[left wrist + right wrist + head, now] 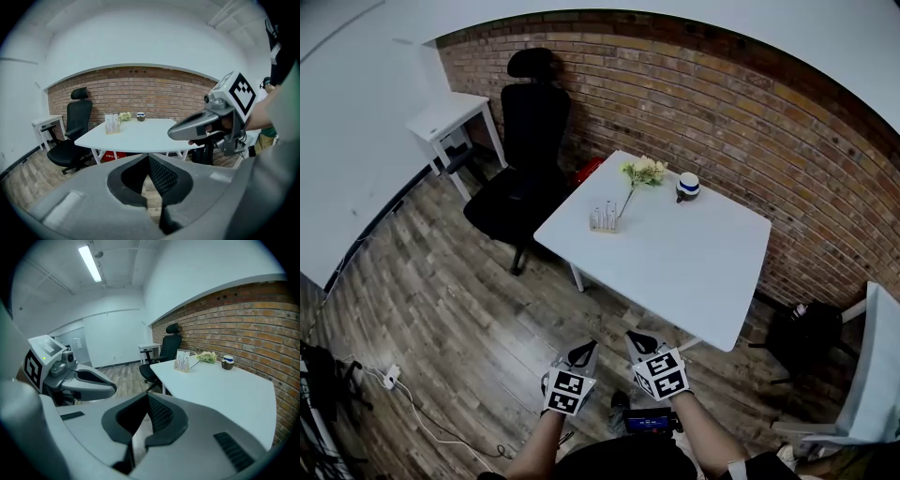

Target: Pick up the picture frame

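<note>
The picture frame [603, 220] stands upright near the far left edge of the white table [694, 272]; it holds a pale card with small drawings. It also shows far off in the left gripper view [111, 123] and the right gripper view [182, 361]. My left gripper [584, 350] and right gripper [636, 340] hang side by side above the wood floor, short of the table's near corner and well away from the frame. Both are shut with nothing between their jaws. In the left gripper view the right gripper [206, 124] crosses on the right.
A flower sprig [644, 172] and a small blue-and-white cup [687, 187] lie beyond the frame. A black office chair [530, 141] stands left of the table, with a small white desk [450, 117] behind it. A brick wall [750, 122] backs the table. A black bag [806, 333] sits at the right.
</note>
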A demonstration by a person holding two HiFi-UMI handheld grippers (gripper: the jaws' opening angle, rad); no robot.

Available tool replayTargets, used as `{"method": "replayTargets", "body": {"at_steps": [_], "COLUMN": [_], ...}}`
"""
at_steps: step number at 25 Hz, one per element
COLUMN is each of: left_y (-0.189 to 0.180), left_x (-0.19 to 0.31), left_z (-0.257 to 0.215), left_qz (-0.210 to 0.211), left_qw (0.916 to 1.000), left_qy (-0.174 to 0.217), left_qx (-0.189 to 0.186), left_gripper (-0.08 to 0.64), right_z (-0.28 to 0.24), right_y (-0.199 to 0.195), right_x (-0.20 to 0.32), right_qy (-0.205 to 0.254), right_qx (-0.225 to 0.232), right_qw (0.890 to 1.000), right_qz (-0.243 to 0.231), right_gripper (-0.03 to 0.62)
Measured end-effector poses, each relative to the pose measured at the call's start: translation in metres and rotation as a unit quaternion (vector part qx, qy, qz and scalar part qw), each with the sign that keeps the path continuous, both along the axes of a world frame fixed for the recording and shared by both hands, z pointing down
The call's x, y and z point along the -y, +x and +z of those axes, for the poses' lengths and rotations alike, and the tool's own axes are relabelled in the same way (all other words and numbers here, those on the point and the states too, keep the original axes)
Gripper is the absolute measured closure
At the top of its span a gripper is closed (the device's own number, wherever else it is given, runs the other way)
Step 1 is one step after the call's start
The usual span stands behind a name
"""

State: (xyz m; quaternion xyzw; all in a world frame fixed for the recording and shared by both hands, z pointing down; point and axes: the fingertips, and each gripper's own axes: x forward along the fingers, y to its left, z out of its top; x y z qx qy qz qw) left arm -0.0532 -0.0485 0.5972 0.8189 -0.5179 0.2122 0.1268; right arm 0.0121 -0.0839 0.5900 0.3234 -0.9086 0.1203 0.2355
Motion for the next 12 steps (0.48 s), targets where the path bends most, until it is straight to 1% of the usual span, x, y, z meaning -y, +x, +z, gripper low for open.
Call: {"method": "replayTargets", "body": {"at_steps": [6,12], "left_y": [-0.011,-0.023], "left_x": [0.055,0.089], "left_z": [-0.002,0.008], "left_qz": [-0.018,-0.026], "left_qw": [0.9998,0.9996], "left_qy": [-0.003,-0.013], "left_qx": [0.005,0.005], "left_gripper": [0.548,0.548], "right_z": [0.002,0.013], "right_y": [-0.004,-0.013], "right_x": [0.06,0.092], "right_qy": [-0.007,-0.02], "right_qx": [0.006,0.005], "right_qw": [1.0,1.0], "right_qz": [-0.003,-0.008], "right_gripper": [0.583,0.583]}}
